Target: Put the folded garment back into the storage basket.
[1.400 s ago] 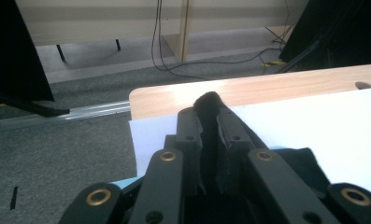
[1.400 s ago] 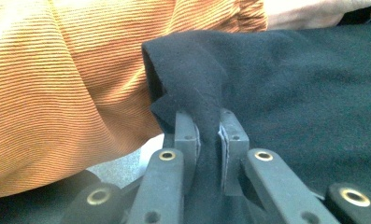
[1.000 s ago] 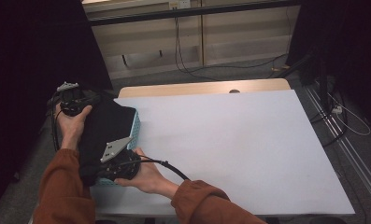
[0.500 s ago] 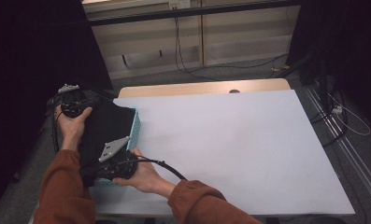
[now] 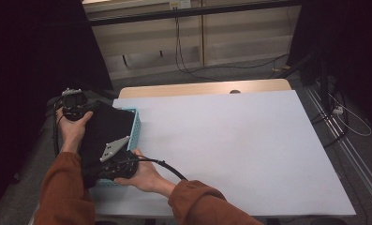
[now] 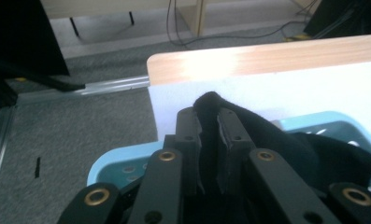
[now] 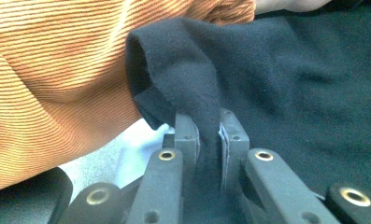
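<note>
Grey carpet and trailing cables lie beyond a wide white table top (image 5: 249, 150) with a pale wooden far edge. Seen from the high view, a light blue perforated plastic basket (image 5: 136, 127) sits at the table's left edge, and a black fabric garment (image 5: 106, 131) drapes over and into it. The left gripper (image 5: 73, 104) is at the far left corner of the cloth, held by a hand in a rust-orange corduroy sleeve (image 5: 64, 192). The right gripper (image 5: 115, 165), with its grey three-cornered plate on top and a black cable curving off to the right, is at the near end of the garment, beside the basket's front.

From the left gripper view, the two black jaws stand close together and pinch a fold of the black fabric garment (image 6: 211, 105), which pokes up above their tips. Below and to the right, the cloth runs down into the light blue basket (image 6: 122, 161), with the white table top (image 6: 286, 88) and the carpet behind.

From the right gripper view, the jaws are clamped on a hemmed edge of the black garment (image 7: 192, 88), the fabric bunching up between the pads. The orange corduroy sleeve (image 7: 57, 79) is just beside it on the left.
</note>
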Demonstrator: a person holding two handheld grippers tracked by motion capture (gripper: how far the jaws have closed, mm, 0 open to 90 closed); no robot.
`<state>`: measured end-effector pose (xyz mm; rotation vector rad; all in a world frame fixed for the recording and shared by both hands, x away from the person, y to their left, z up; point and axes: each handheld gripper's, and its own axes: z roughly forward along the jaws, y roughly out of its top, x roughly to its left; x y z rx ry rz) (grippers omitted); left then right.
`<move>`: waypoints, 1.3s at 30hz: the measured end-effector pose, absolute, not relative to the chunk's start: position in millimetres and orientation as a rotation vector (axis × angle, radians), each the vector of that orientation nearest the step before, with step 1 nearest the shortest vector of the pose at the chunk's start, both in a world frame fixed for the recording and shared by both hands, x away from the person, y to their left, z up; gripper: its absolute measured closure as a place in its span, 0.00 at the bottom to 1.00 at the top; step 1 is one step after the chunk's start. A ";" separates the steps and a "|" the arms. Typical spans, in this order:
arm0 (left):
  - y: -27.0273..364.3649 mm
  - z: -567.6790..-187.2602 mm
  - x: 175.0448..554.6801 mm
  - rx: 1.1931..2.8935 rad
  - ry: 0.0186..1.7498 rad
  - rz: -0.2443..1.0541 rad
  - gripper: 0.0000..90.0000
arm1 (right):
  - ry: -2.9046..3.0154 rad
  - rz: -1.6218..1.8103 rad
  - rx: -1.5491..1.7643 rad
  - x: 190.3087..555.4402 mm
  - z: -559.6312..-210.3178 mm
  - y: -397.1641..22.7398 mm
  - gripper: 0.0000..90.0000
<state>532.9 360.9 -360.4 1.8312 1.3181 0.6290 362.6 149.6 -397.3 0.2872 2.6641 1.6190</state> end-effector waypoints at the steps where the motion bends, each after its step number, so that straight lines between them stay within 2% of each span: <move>1: 360.7 -360.9 533.0 1.838 1.322 0.631 0.90 | 2.672 1.615 0.289 363.3 -397.9 149.7 0.91; 39: 373.5 -386.6 539.5 1.928 1.507 0.584 0.89 | 2.714 1.541 0.296 375.9 -405.6 157.6 0.91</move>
